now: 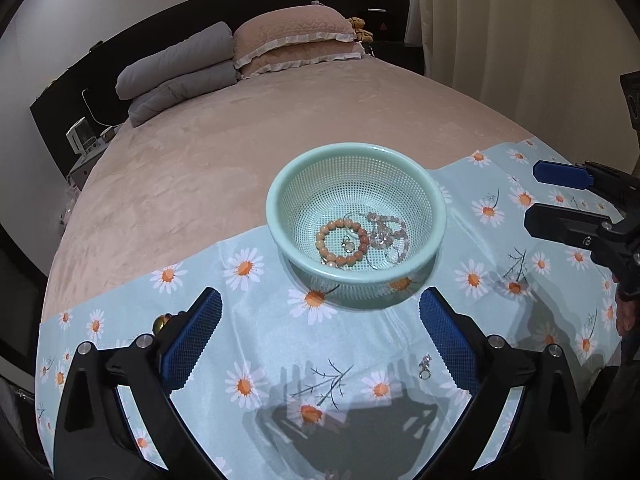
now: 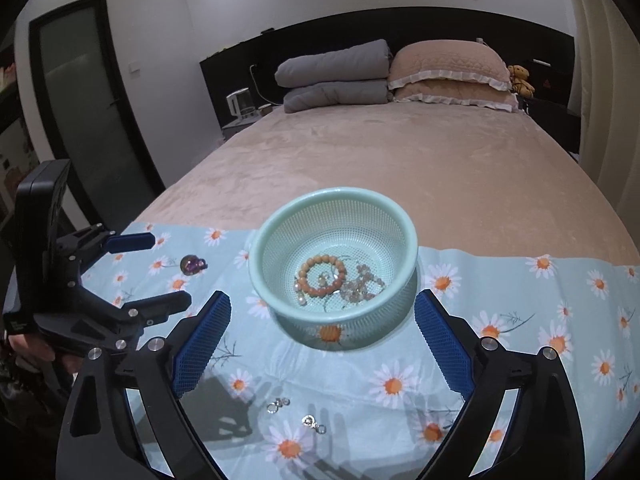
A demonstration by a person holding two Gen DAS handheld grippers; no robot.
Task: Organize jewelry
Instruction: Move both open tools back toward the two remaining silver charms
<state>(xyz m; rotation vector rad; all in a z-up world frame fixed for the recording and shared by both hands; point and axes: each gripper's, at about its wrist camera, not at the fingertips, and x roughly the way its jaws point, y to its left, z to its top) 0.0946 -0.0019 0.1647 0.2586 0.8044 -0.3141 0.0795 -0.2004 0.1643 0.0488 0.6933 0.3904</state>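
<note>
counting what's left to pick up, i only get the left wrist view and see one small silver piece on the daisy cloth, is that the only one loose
Observer: No. The right wrist view shows two: a ringed silver piece and a second silver piece beside it, both on the light blue daisy-print cloth in front of the mint green mesh basket.
Operator: something round peeks out behind my left tool finger, what is it
Observer: A purple glassy bead ornament, lying free on the cloth to the left of the basket. The left tool is open and not gripping it.
</note>
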